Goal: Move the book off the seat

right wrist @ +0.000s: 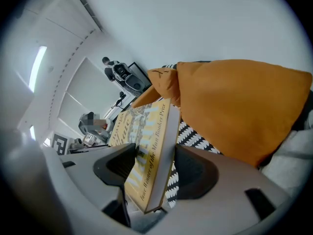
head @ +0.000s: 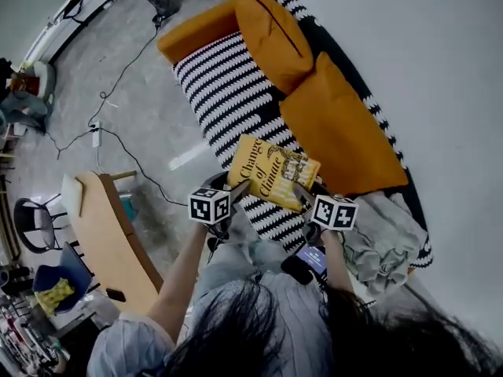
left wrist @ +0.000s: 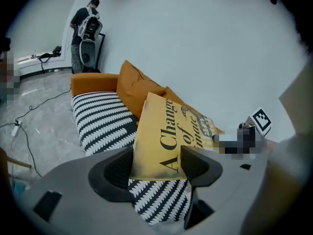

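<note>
Grey polished floor (head: 134, 108) with a black cable (head: 118, 77) trailing over it runs up to a white wall (head: 409, 38), and against that wall stands a sofa with a black-and-white striped seat (head: 228, 93), two orange cushions (head: 271, 34) and a crumpled grey cloth (head: 385, 226) at its near end. The yellow book (head: 271, 171) hangs tilted over the front part of the seat, held between both claws. The left claw (head: 228, 185) is closed on one lower corner and the right claw (head: 305, 199) on the opposite edge. Only the left gripper view shows stripes under the book's lower edge, and a person (left wrist: 85, 28) standing by a speaker far down the room. Only the right gripper view shows the book's thickness, the pale page block pinched between narrowly parted jaws, with a cushion just behind.
</note>
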`<state>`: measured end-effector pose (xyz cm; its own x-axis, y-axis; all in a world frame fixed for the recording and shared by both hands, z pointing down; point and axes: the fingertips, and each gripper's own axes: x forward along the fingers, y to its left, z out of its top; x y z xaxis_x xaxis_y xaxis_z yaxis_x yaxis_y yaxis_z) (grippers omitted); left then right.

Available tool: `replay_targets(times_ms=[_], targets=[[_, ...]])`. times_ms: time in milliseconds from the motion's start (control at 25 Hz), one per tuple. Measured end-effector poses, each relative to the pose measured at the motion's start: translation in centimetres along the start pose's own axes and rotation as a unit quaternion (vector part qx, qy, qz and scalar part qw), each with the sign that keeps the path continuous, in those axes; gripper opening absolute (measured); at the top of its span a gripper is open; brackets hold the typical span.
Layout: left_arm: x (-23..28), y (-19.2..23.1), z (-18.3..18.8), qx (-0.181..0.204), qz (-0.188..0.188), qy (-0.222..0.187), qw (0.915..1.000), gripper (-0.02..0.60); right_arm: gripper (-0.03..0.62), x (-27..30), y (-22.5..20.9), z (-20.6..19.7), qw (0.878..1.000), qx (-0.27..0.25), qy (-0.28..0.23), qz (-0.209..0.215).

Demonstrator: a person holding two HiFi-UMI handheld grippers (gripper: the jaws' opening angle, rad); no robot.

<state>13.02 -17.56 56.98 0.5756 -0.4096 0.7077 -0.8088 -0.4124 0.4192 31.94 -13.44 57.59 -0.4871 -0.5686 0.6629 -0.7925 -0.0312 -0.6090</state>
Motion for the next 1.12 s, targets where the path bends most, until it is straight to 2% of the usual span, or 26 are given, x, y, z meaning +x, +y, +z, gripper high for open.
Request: replay_targets(times_ms=[280, 680, 1120], targets=[[-5.4, 2.8, -0.8, -0.057, 0.028, -0.047, 0.9969, 0.310, 0.264, 1.3, 5.7, 0.5, 0.998, -0.051, 0.017, 0.028], [-13.5, 7.3, -2.6, -0.062, 0.069, -0.097, 0.9909, 0.310, 0.264, 3.3, 13.8, -2.5, 0.993, -0.091, 0.045, 0.060], [-24.0, 13.8, -8.2, -0.135, 0.104, -0.157, 0.9729, 0.307, 0.264, 6.5, 25.1, -8.0, 0.978, -0.162, 0.088, 0.096]])
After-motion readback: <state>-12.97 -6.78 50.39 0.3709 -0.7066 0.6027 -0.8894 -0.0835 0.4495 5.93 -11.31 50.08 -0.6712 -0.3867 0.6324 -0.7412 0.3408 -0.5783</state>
